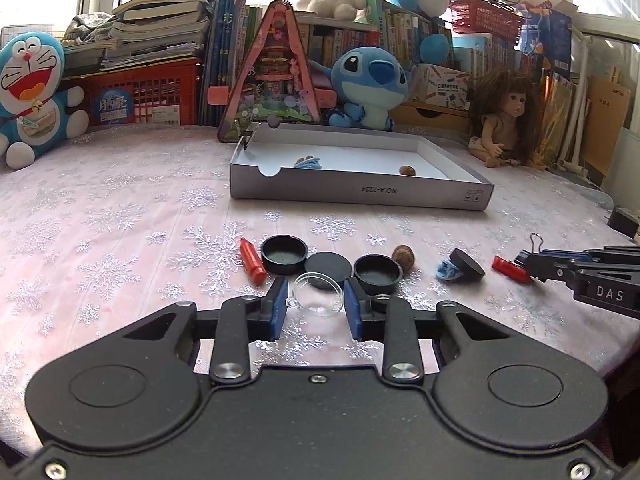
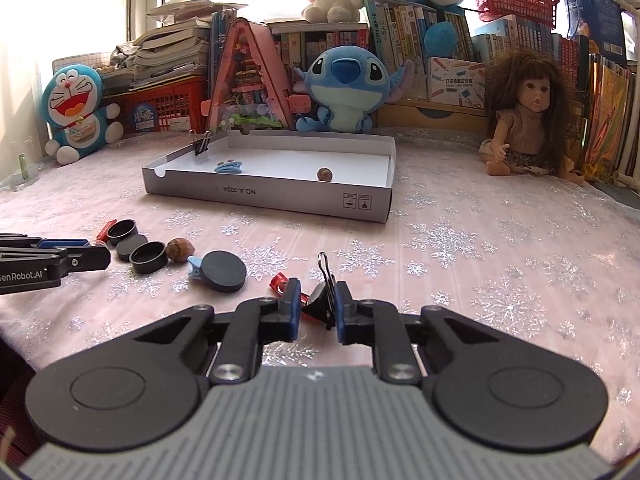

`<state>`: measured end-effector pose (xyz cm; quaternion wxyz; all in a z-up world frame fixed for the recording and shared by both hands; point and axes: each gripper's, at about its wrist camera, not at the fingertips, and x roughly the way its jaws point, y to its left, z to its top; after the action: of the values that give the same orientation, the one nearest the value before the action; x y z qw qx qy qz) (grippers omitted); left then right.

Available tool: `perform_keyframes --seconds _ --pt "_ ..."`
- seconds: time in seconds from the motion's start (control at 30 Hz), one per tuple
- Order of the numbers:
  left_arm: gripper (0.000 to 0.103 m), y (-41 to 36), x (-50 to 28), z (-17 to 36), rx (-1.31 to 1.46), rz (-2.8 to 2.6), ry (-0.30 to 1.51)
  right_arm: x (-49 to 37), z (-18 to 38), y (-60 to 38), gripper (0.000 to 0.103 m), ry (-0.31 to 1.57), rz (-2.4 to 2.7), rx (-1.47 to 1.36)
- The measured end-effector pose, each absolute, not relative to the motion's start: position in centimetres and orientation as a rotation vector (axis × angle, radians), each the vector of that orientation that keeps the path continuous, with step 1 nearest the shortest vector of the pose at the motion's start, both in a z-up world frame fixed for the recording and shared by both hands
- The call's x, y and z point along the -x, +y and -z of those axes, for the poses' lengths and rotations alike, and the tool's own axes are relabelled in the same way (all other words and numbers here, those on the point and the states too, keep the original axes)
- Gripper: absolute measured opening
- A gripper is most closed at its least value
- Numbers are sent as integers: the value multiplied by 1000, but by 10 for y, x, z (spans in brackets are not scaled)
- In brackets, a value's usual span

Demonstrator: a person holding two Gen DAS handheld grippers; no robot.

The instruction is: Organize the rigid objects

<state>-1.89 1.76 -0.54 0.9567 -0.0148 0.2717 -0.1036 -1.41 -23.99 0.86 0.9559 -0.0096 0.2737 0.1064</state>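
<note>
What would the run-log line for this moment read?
left gripper: around clear lens | right gripper: shut on binder clip | box: holds nut, blue clip

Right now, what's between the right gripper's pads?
A black binder clip, pinched between the right gripper pads, shown in the right wrist view.

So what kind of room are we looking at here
Probably a child's bedroom or study at home: plush toys like the blue cartoon cat, a long-haired brown doll, and rows of shelved books behind a pink snowflake-patterned tablecloth.
</note>
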Motion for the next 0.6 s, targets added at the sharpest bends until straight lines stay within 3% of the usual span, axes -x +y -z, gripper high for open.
perform_keyframes --seconds 0.43,0.6 --pt "29 2 33 10 -15 287 566 32 -11 -233 21 560 -324 60" --pt "29 2 33 10 -19 288 565 30 -7 -235 29 580 -305 79"
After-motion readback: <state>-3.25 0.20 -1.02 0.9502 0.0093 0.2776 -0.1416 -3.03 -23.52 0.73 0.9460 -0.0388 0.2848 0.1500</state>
